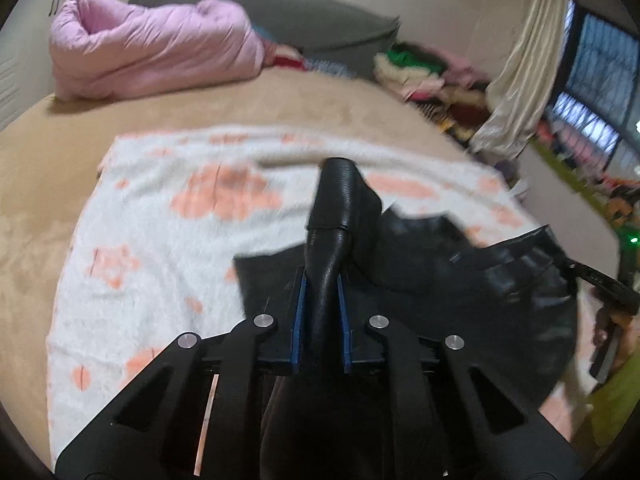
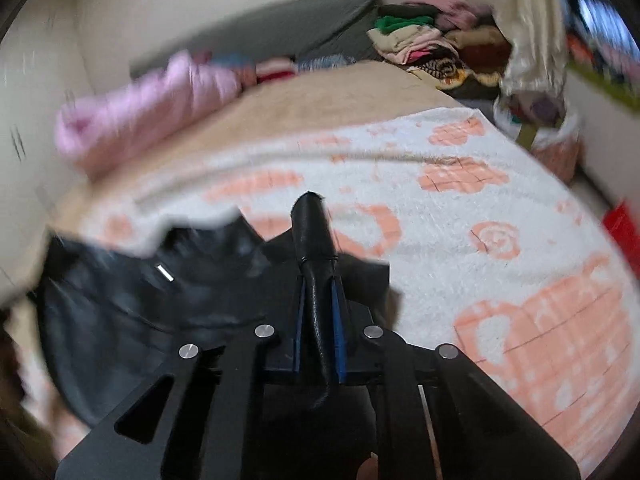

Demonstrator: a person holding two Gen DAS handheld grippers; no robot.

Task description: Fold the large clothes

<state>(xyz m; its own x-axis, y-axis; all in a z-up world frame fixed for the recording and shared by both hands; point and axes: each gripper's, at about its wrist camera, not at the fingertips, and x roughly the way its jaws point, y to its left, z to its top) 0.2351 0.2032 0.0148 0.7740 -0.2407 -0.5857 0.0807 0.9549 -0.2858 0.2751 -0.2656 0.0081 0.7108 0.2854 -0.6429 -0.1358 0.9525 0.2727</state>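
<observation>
- We have the left gripper (image 1: 322,284) clamped on a bunched fold of the black garment (image 1: 460,280), which spreads to its right.
- Our right gripper (image 2: 318,292) pinches another bunch; the cloth spreads to its left.
- So the garment's long axis seems to run between our hands, over the white-and-peach blanket (image 2: 480,208) on the bed (image 1: 280,104); which way it points we cannot tell.
</observation>
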